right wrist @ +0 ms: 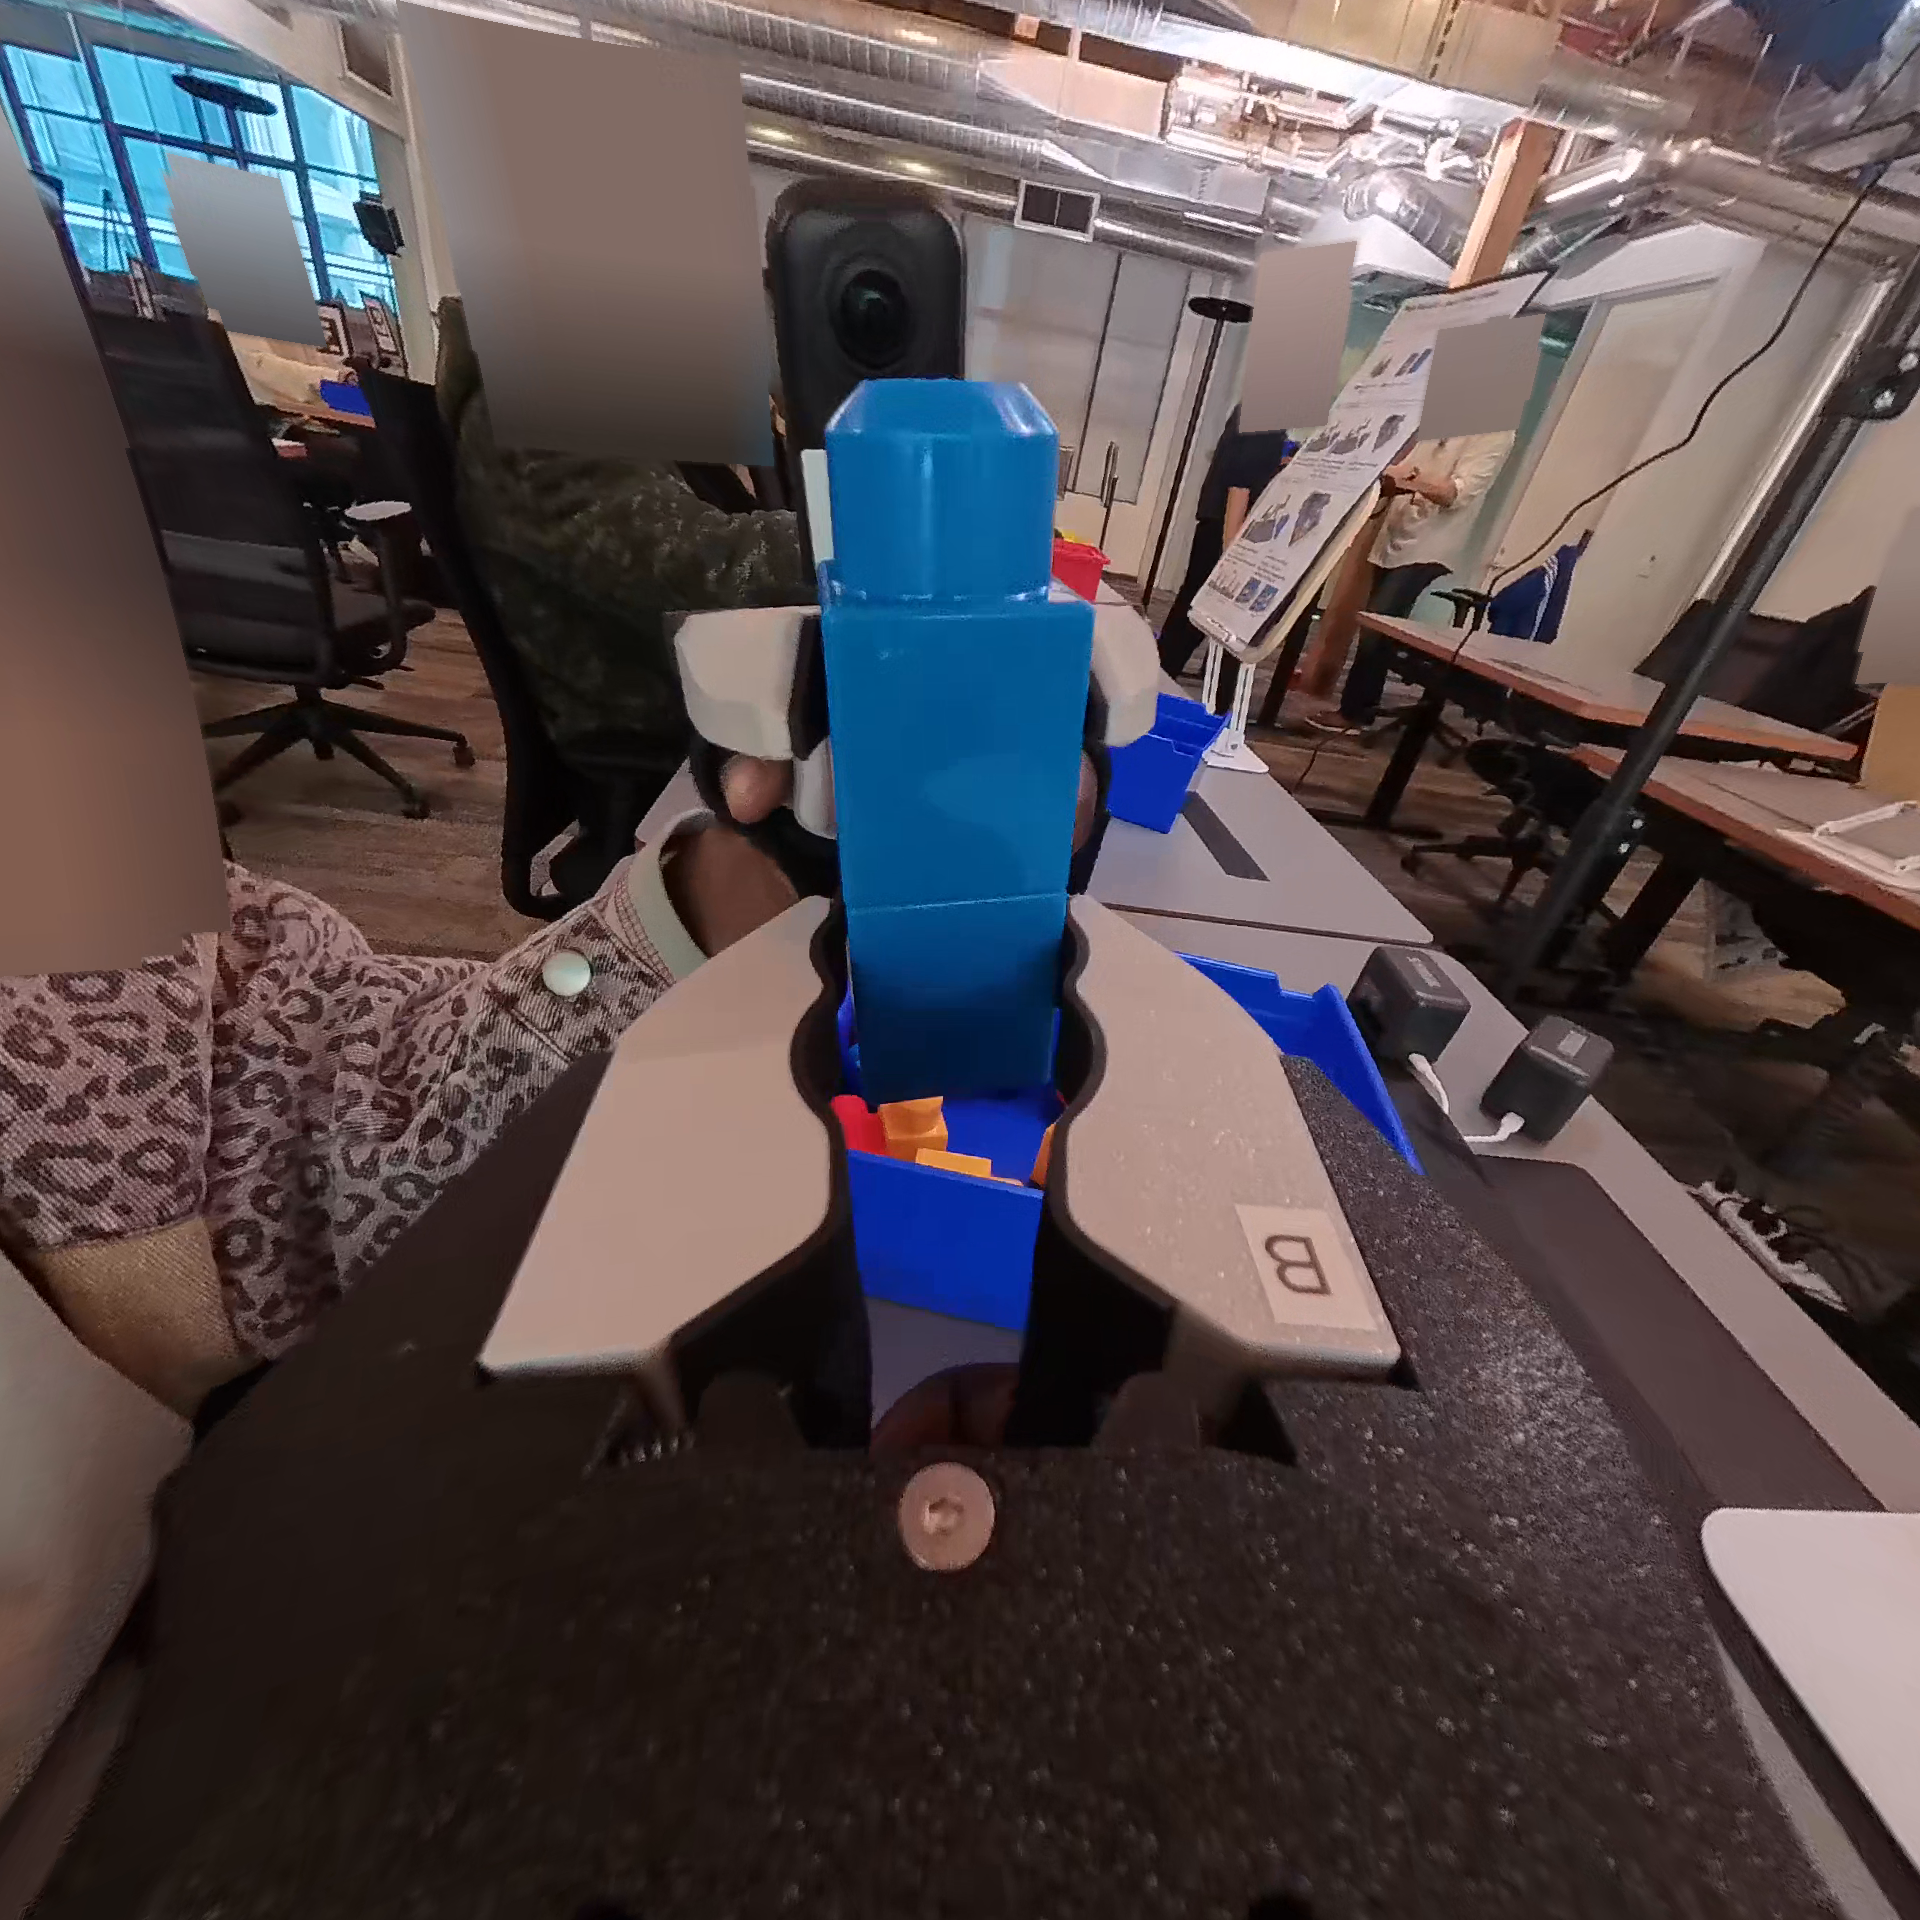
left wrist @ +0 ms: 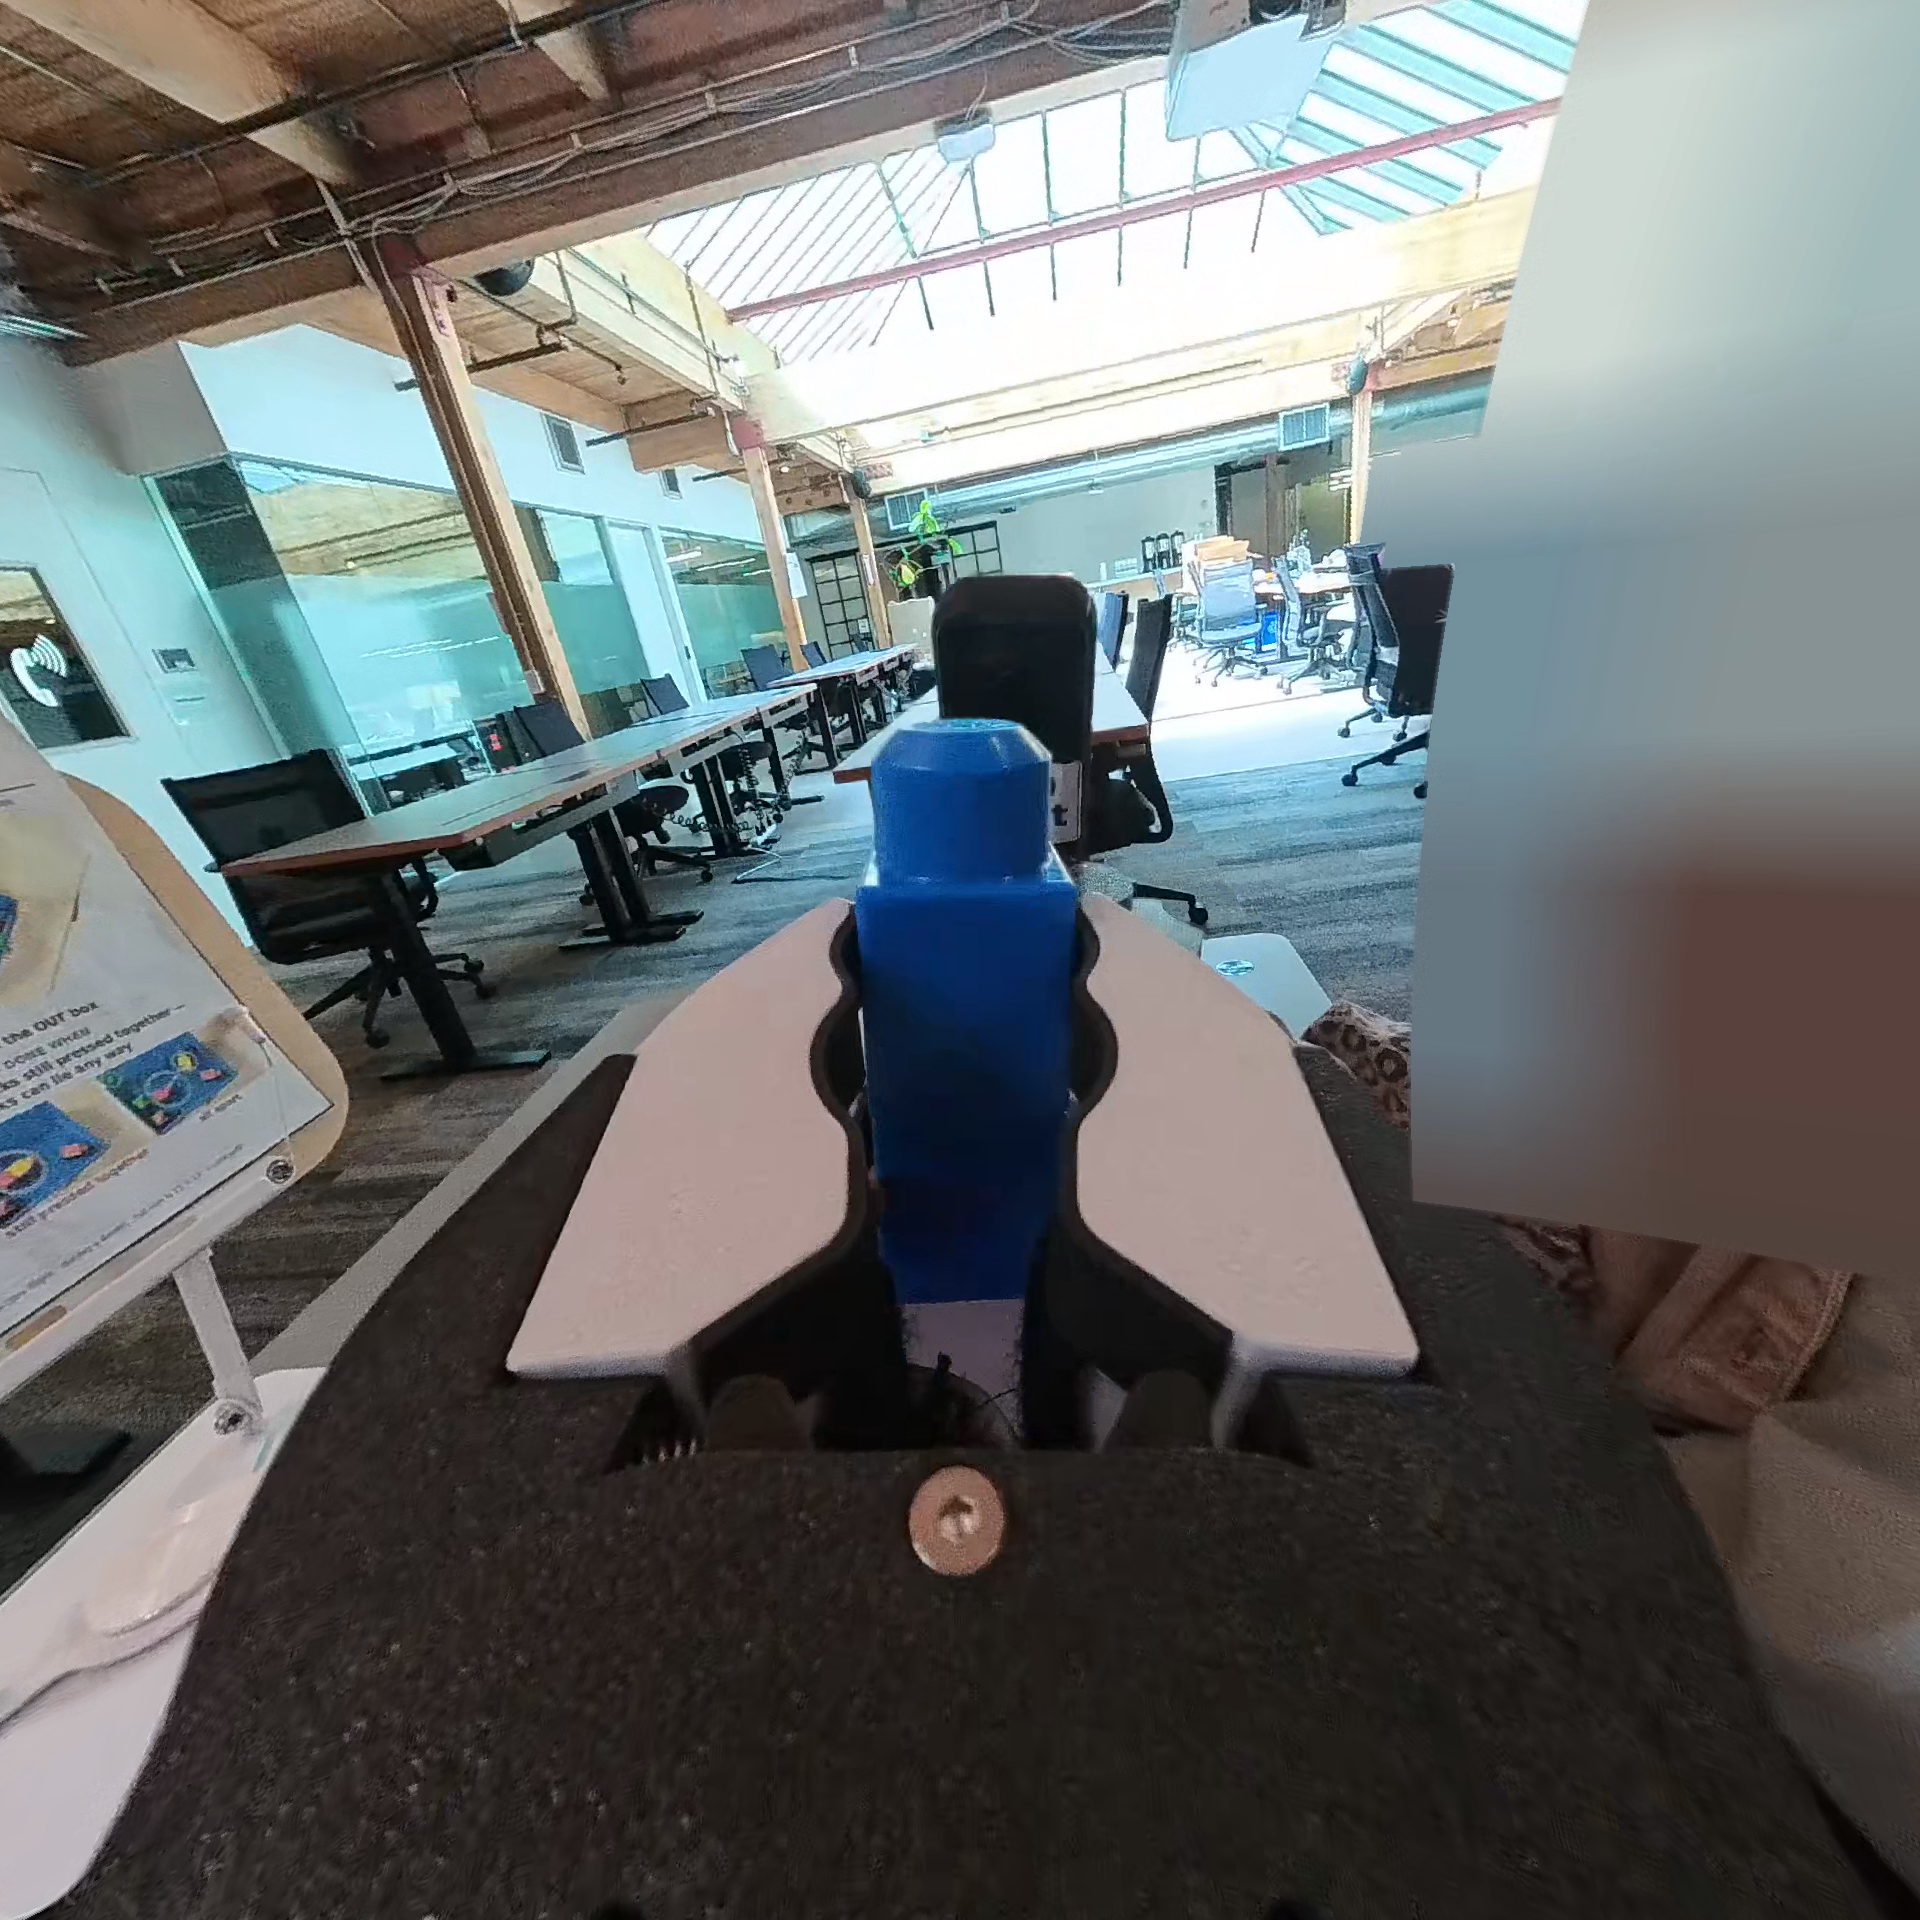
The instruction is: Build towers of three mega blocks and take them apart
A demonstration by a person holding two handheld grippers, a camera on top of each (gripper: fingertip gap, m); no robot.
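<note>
Right wrist view shows the right gripper (right wrist: pixel 951 997), its two grey fingers with wavy black inner pads, pinching the lower block of a blue plastic mega block stack (right wrist: pixel 956 727). The stack stands upright in the air, with a seam between two blocks visible just above the fingertips and a round stud on top. Higher up the same stack, the left gripper (right wrist: pixel 914 675) comes in from the far side, its pale fingers (right wrist: pixel 732 675) pressed against both sides of the upper block; a thumb and a sleeve in a leopard-print pattern (right wrist: pixel 260 1039) show behind it. Below the stack sits an open blue plastic bin (right wrist: pixel 940 1236) on the grey table (right wrist: pixel 1299 883), holding loose orange blocks (right wrist: pixel 914 1127) and a red block (right wrist: pixel 854 1122). More blue bins (right wrist: pixel 1158 758) stand farther along the table, and two dark chargers (right wrist: pixel 1475 1029) lie to the right. In the left wrist view, the left gripper (left wrist: pixel 966 977) has its white fingers closed on the blue stack (left wrist: pixel 961 997), which runs lengthwise between them with its stud pointing away from the camera. A black camera body (left wrist: pixel 1013 665) shows just beyond the stud. A printed instruction board on a white stand (left wrist: pixel 125 1143) stands at the left.
</note>
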